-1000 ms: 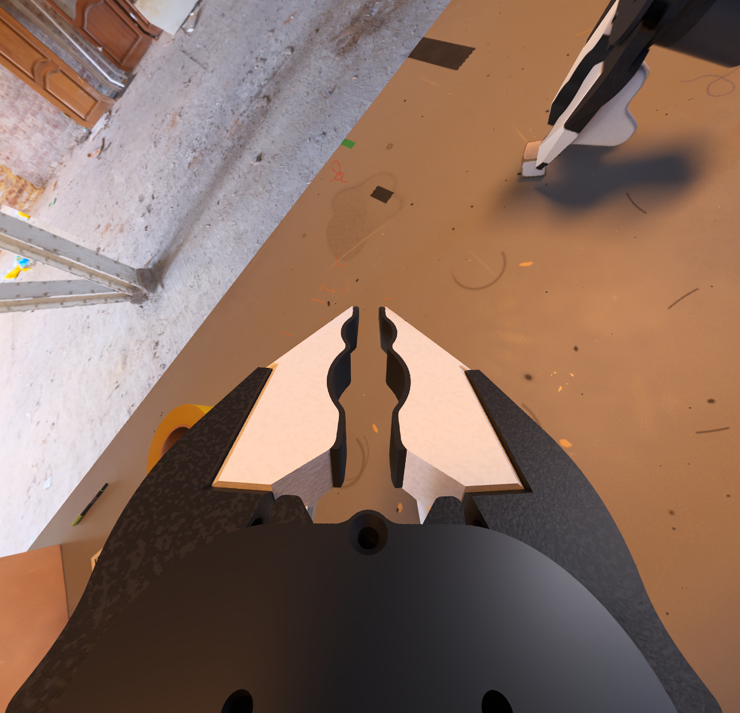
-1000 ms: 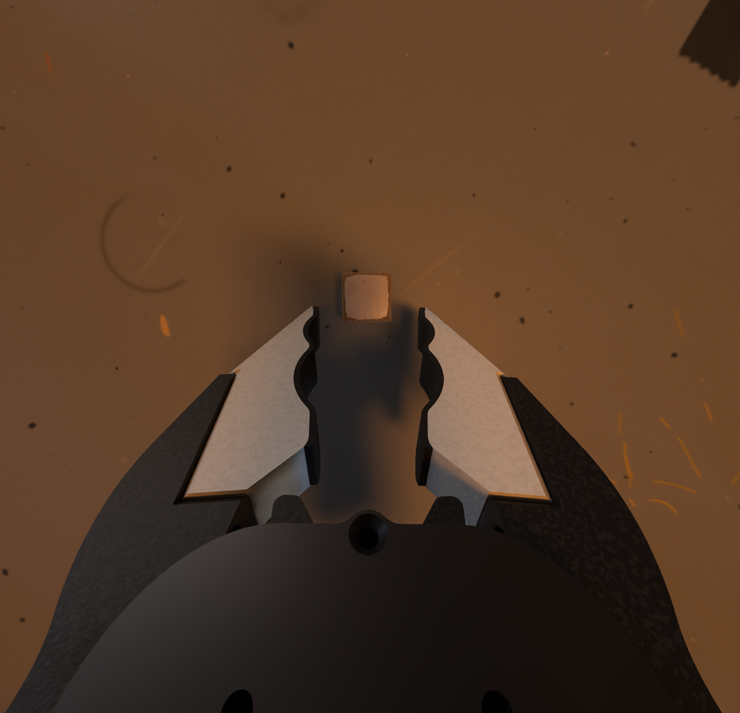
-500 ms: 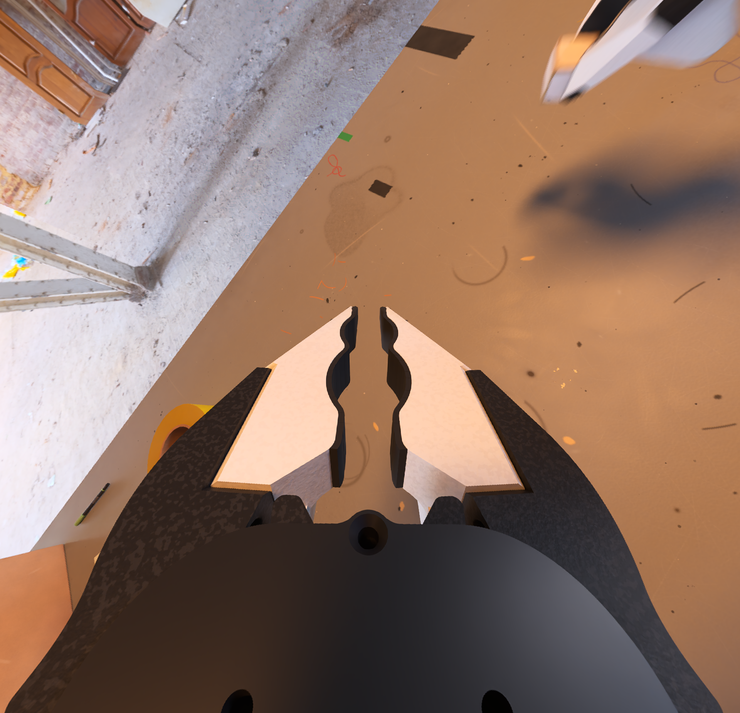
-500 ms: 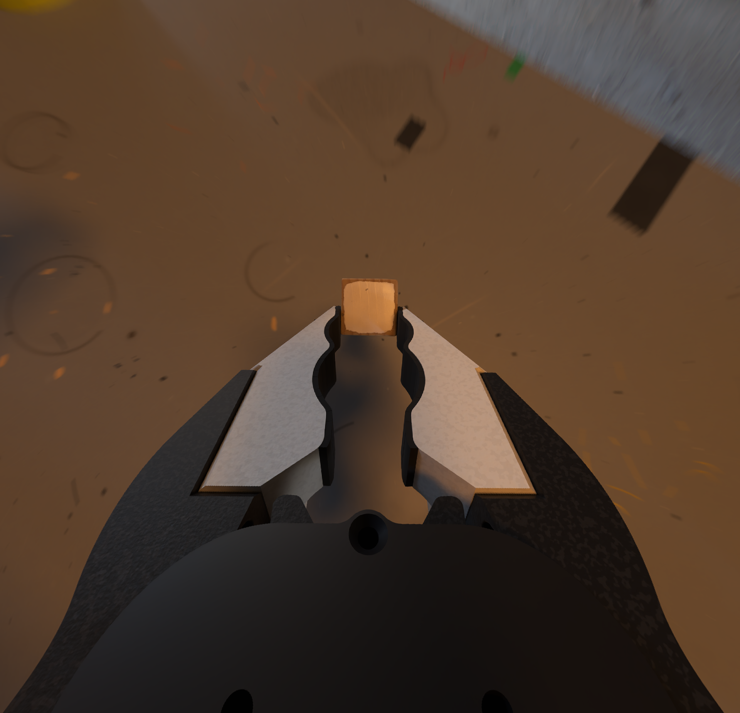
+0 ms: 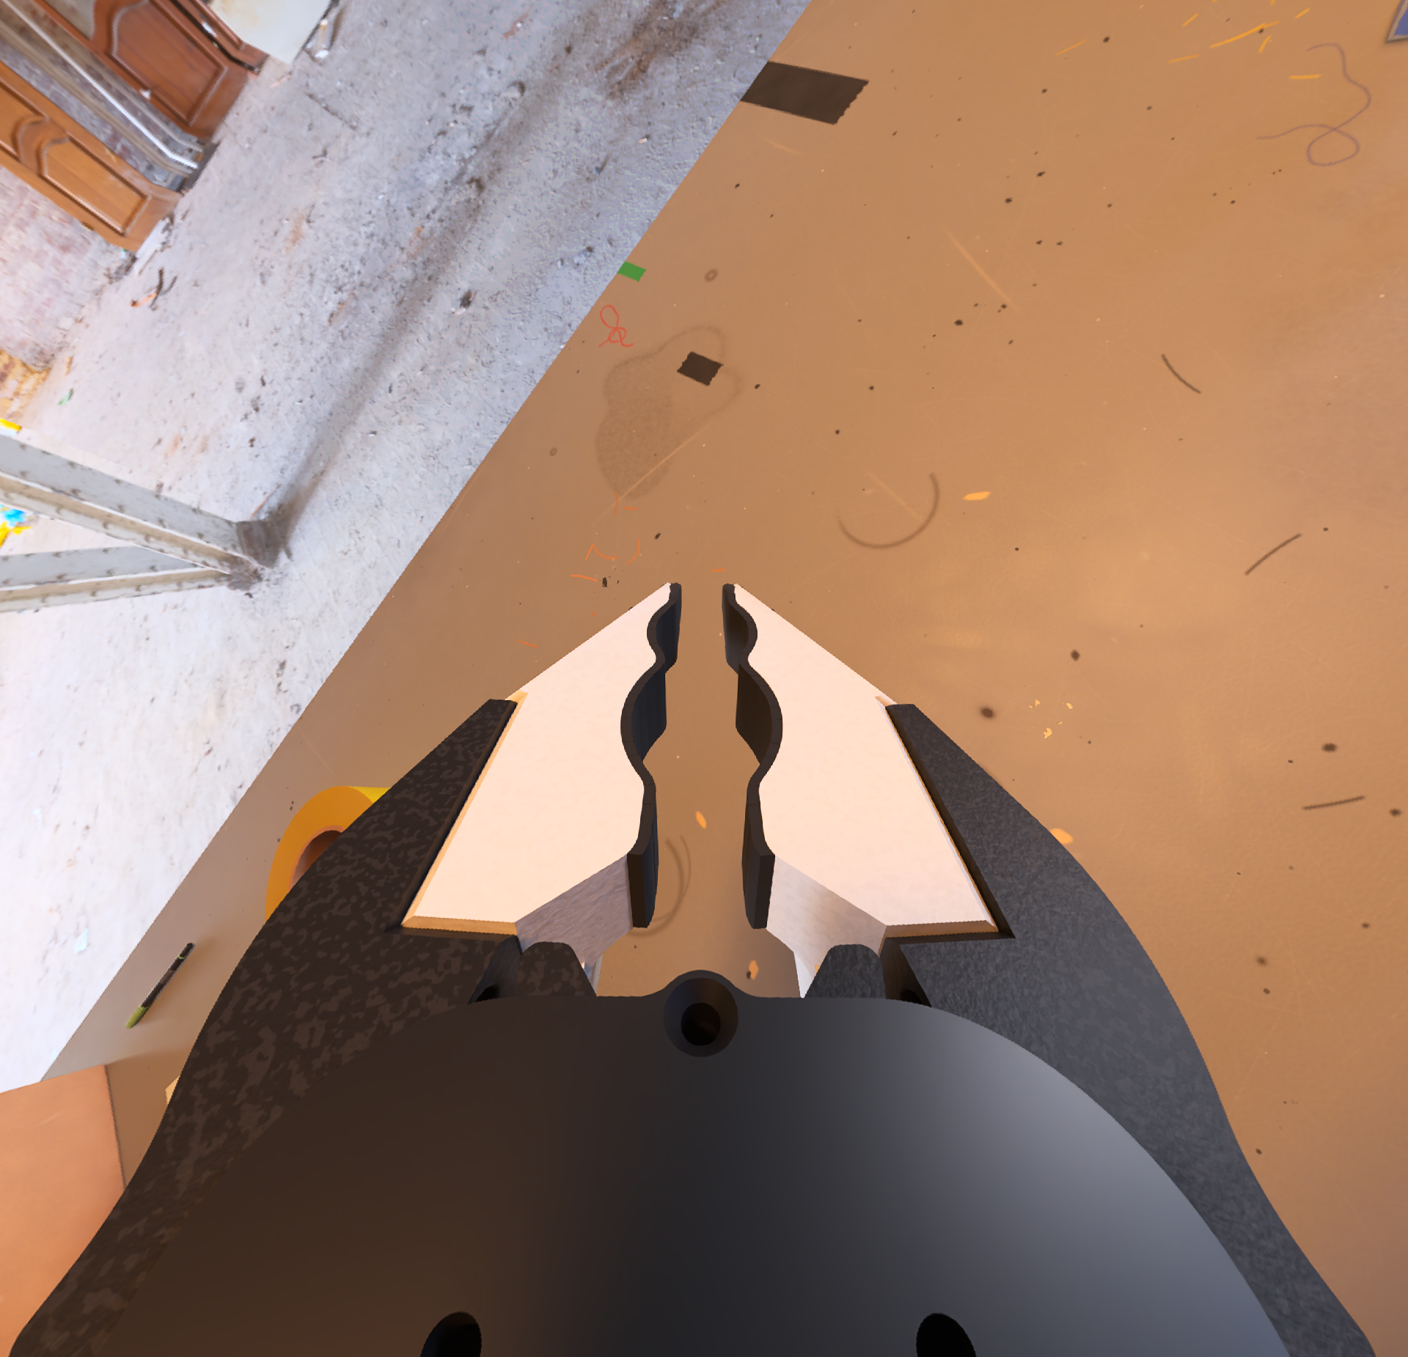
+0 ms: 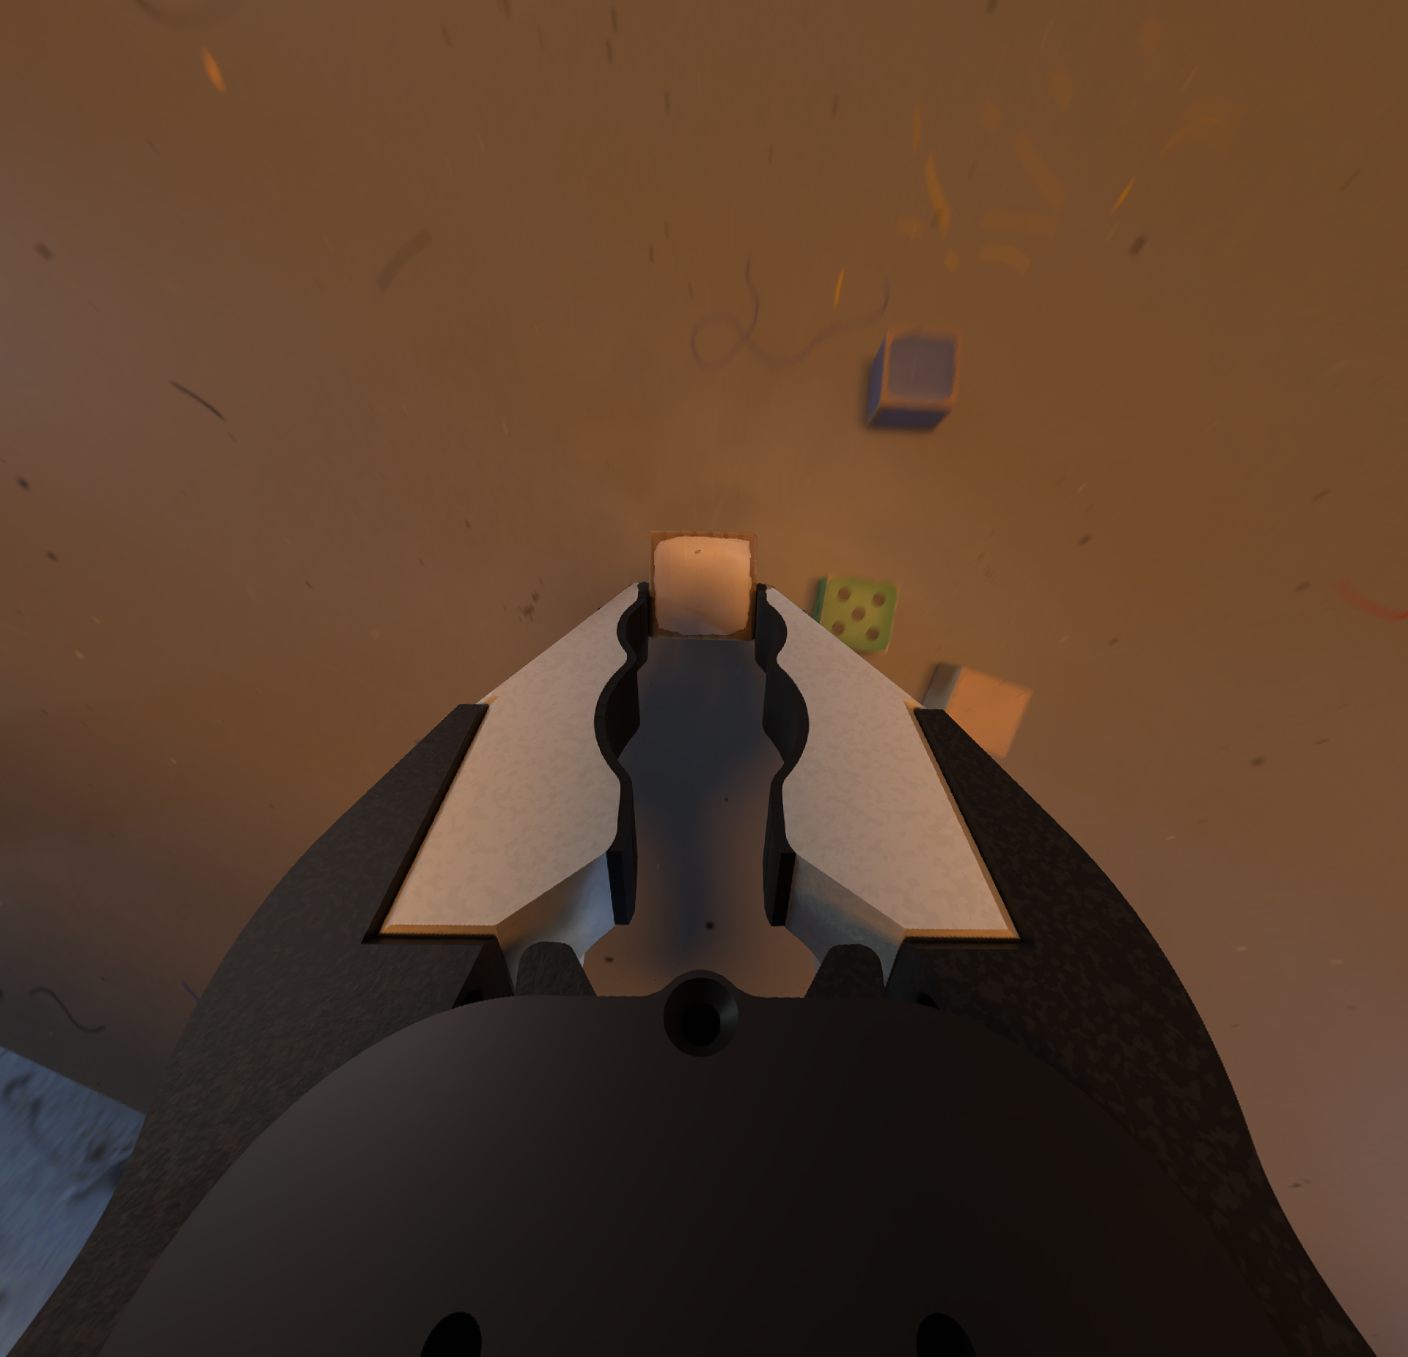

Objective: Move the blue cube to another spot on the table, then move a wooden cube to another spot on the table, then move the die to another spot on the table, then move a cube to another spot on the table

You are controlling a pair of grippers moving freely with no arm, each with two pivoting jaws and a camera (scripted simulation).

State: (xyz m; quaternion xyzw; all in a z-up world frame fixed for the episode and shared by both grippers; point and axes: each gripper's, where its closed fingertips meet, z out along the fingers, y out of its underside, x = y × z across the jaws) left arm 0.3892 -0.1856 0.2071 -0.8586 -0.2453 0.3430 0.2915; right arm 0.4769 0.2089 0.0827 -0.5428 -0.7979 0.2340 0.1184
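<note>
My right gripper (image 6: pixel 701 597) is shut on a pale wooden cube (image 6: pixel 702 586) at its fingertips and holds it above the brown table (image 6: pixel 381 406). Below and to the right lie a green die (image 6: pixel 859 613) with dark pips, a second pale wooden cube (image 6: pixel 983 707) and, farther off, a blue cube (image 6: pixel 914 377). My left gripper (image 5: pixel 699 593) hovers over the table (image 5: pixel 1067 406) near its left edge, its jaws nearly closed with a narrow gap and nothing between them.
A yellow tape roll (image 5: pixel 320 840) sits by the table's left edge behind my left gripper, with a pen (image 5: pixel 160 985) near it. Black tape patches (image 5: pixel 804 92) mark the table. Concrete floor (image 5: pixel 305 330) and wooden furniture (image 5: pixel 114 86) lie beyond the edge.
My right gripper closed on the wooden cube, lifted it and carried it away; it has left the left wrist view. The die and other cubes now show below it. My left gripper has not moved.
</note>
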